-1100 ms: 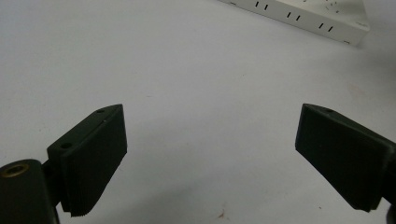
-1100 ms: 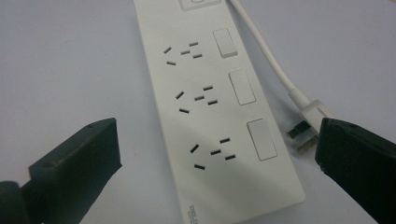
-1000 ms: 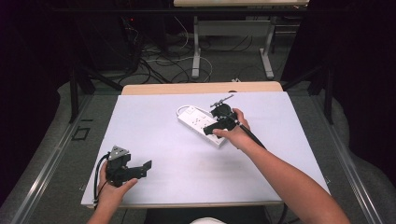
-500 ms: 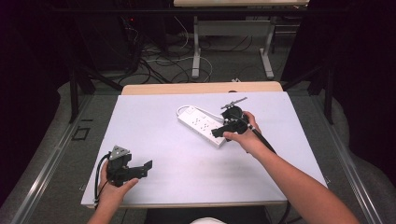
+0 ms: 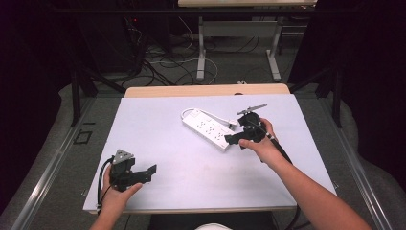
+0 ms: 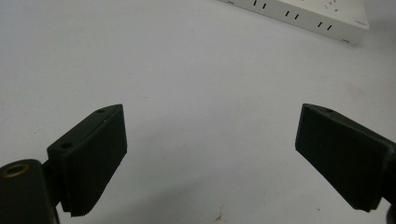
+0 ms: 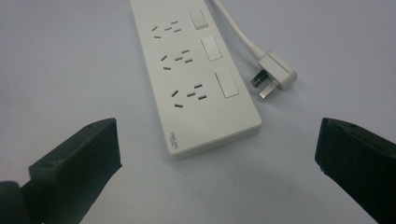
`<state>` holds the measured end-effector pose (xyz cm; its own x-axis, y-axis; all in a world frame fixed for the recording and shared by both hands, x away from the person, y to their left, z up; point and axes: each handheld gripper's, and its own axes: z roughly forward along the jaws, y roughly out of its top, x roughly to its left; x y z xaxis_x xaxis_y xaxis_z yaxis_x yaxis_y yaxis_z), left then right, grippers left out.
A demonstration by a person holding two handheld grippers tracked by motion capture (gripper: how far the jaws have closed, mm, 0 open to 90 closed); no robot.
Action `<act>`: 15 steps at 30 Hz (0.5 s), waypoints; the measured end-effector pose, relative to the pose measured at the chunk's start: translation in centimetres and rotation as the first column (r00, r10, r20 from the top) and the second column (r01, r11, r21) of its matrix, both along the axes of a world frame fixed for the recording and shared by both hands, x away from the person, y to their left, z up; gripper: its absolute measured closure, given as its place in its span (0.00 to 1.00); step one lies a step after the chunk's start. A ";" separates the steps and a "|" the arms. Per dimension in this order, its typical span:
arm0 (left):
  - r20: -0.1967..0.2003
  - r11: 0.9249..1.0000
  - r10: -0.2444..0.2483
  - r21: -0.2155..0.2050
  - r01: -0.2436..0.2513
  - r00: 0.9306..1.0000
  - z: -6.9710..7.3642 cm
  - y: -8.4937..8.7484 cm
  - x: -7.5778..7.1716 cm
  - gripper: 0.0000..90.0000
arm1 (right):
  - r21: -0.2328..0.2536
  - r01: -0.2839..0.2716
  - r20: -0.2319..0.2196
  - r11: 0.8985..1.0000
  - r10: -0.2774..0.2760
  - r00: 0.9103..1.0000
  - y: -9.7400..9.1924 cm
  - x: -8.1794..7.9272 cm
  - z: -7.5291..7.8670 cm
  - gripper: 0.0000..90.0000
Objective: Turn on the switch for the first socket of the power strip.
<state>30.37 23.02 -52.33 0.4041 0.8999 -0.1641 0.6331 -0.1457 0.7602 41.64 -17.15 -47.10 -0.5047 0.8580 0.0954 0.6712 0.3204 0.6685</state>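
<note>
The right tool (image 5: 234, 139) hung with its jaws spread wide, holding nothing, just above the near end of the power strip (image 7: 196, 79). The strip lay flat on the counter (image 5: 306, 143), running toward 11 o'clock from the tool. It looked like a stiff, light, smooth plastic bar, likely to slide if nudged; the long sides near its end seemed the best hold. Its plug (image 7: 275, 77) lay loose at 1 o'clock, close beside the strip, with the cord (image 7: 236, 25) curling behind, apt to drag along. The left tool (image 5: 143, 173), likewise wide and empty, waited well apart at 8 o'clock.
</note>
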 end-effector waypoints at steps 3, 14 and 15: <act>-0.001 1.000 -0.001 0.002 0.001 1.000 0.0 0.0 0.0 0.10 | 0.004 0.004 0.006 1.000 -0.004 1.000 -0.5 -0.5 -0.1 0.00; -0.006 1.000 -0.003 0.007 0.003 1.000 0.0 -0.1 0.0 0.10 | 0.043 0.014 0.041 0.999 -0.016 0.999 -2.4 -2.9 -1.0 0.00; -0.006 1.000 0.001 0.006 -0.001 1.000 0.0 -0.1 0.0 0.10 | 0.050 0.019 0.043 0.999 -0.021 0.999 -2.7 -3.1 -1.1 0.00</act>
<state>30.38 22.91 -52.37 0.4025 0.9011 -0.1612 0.6380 -0.1499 0.7553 38.54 -19.80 -48.19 -0.4920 0.8629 0.1158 0.6469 0.2733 0.7120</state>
